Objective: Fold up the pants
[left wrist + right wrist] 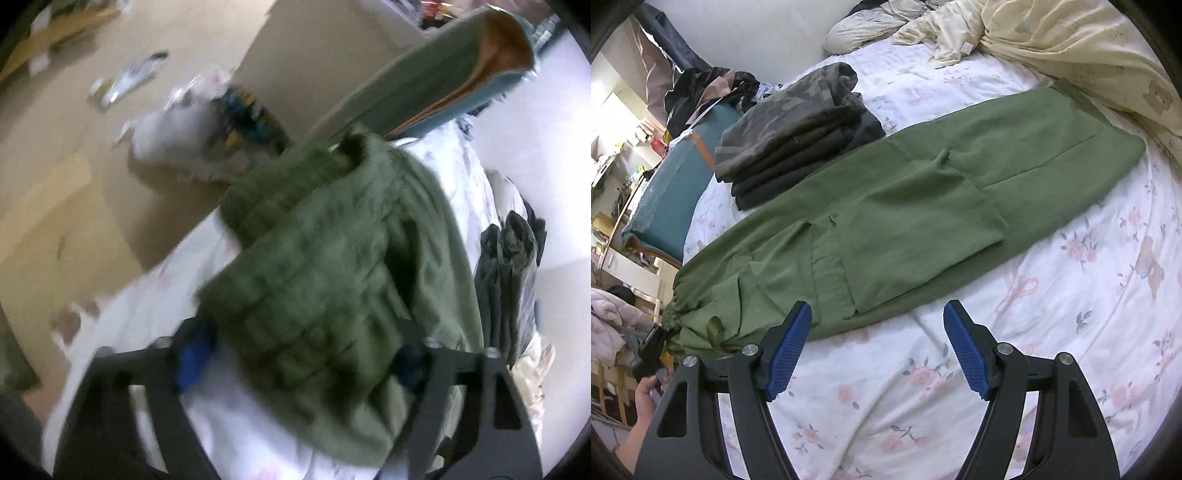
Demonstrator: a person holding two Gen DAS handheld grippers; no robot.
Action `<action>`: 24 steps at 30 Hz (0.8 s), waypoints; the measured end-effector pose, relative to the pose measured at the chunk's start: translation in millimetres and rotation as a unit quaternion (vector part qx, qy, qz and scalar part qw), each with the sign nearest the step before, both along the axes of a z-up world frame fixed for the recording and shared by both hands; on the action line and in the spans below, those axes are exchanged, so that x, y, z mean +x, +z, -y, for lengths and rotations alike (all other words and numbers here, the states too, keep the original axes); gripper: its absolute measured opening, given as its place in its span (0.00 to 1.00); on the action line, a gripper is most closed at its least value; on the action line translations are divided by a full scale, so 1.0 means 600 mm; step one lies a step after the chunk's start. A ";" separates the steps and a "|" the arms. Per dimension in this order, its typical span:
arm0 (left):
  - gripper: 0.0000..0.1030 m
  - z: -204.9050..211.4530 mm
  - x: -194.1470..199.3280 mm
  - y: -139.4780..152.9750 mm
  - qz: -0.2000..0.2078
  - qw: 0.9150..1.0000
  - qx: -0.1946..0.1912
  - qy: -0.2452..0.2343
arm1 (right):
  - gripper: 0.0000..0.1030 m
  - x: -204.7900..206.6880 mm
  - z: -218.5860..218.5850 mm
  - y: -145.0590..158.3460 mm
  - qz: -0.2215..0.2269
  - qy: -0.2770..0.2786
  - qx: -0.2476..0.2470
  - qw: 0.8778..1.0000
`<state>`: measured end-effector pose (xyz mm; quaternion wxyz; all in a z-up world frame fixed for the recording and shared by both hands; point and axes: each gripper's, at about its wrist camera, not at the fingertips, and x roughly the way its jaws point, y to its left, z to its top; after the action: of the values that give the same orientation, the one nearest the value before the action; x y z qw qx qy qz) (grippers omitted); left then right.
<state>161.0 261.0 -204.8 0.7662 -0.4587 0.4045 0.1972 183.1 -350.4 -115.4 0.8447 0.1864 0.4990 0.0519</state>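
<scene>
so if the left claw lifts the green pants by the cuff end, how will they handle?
Probably floppy: the green pants lie flat and creased on the floral bedsheet, and bunch loosely at the left claw. Likely light, thin fabric. The rest would drag and sag rather than rise together; the right claw hangs open, unsupporting.

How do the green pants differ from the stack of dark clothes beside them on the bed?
The green pants lie stretched out long in a single olive colour; the stack of dark clothes is folded compact, camouflage on top and black beneath. The pants lie flat; the stack stands several layers high. Both rest on the floral bedsheet.
</scene>
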 end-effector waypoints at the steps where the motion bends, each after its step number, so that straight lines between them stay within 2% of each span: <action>1: 0.68 -0.003 0.003 0.005 0.006 1.000 -0.001 0.007 | 0.74 0.002 0.002 0.000 0.001 -0.001 -0.001 1.000; 2: 0.57 -0.007 0.005 0.012 0.015 1.000 -0.003 0.017 | 0.74 0.004 0.005 0.001 0.002 -0.004 0.000 1.000; 3: 0.42 -0.009 0.004 0.021 0.023 0.999 0.003 0.024 | 0.74 0.006 0.008 0.003 0.004 -0.009 0.004 1.000; 5: 0.23 -0.003 0.004 0.053 0.047 0.998 0.045 0.009 | 0.74 0.013 0.013 0.003 0.005 -0.013 0.012 1.000; 6: 0.20 0.002 0.004 0.066 0.060 0.996 0.060 0.000 | 0.74 0.015 0.015 0.003 0.005 -0.013 0.016 1.000; 8: 0.19 0.025 0.003 0.104 0.098 0.989 0.104 -0.020 | 0.74 0.015 0.023 0.003 0.008 -0.017 0.032 0.999; 9: 0.19 0.036 0.001 0.127 0.113 0.985 0.126 -0.030 | 0.74 0.014 0.036 -0.001 0.008 -0.029 0.058 0.998; 11: 0.19 0.049 -0.001 0.152 0.126 0.980 0.147 -0.036 | 0.75 0.009 0.063 -0.012 0.004 -0.057 0.104 0.993; 13: 0.18 0.055 0.004 0.161 0.110 0.980 0.161 -0.042 | 0.86 0.004 0.088 -0.033 -0.004 -0.090 0.140 0.986; 16: 0.18 0.057 0.009 0.164 0.100 0.979 0.171 -0.045 | 0.87 -0.008 0.129 -0.111 -0.036 -0.147 0.214 0.965; 18: 0.18 0.061 0.013 0.165 0.092 0.978 0.181 -0.048 | 0.87 -0.004 0.150 -0.167 -0.071 -0.165 0.260 0.949; 19: 0.18 0.063 0.015 0.167 0.087 0.978 0.184 -0.051 | 0.87 0.004 0.163 -0.184 -0.072 -0.166 0.278 0.943; 20: 0.18 0.064 0.015 0.168 0.084 0.977 0.187 -0.052 | 0.86 0.013 0.175 -0.192 -0.066 -0.165 0.288 0.941; 22: 0.18 0.063 0.019 0.166 0.074 0.978 0.190 -0.053 | 0.85 0.029 0.217 -0.186 -0.018 -0.188 0.298 0.936; 24: 0.18 0.061 0.021 0.164 0.067 0.978 0.189 -0.052 | 0.85 0.044 0.266 -0.173 0.019 -0.225 0.279 0.934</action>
<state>173.7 224.4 -106.3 0.8739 -0.2960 0.3306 0.1987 209.2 -510.1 -219.2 0.7578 0.5205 0.3934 0.0014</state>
